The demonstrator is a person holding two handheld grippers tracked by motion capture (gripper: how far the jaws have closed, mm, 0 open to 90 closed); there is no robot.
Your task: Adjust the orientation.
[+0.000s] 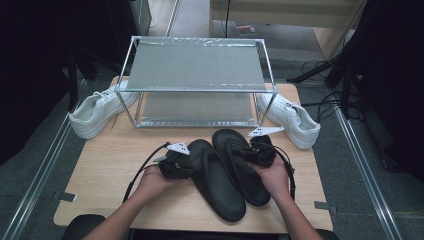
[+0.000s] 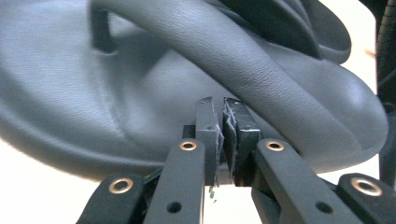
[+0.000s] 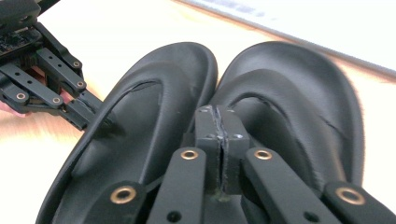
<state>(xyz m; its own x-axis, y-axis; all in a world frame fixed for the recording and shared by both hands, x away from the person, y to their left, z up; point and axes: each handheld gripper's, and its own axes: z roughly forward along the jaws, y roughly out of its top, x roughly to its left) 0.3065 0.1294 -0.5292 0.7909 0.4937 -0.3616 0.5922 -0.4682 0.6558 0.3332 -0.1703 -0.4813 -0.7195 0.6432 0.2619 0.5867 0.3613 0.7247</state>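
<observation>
Wooden table (image 1: 110, 165): black sandals (image 1: 225, 170) lie side by side, touching both grippers' near-closed fingers (image 3: 219, 140).

Dim surroundings frame a brightly lit bench (image 1: 105, 165) in the high view, while both gripper views are soft and blurred, their pale backgrounds washed out by overhead glare.

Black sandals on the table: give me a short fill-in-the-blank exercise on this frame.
1. The two black sandals lie side by side on the ____ table.
2. A white sneaker sits at each end of the ____ rack.
3. The left tongs point at a sandal's ____.

Missing words: wooden; metal; strap
</observation>
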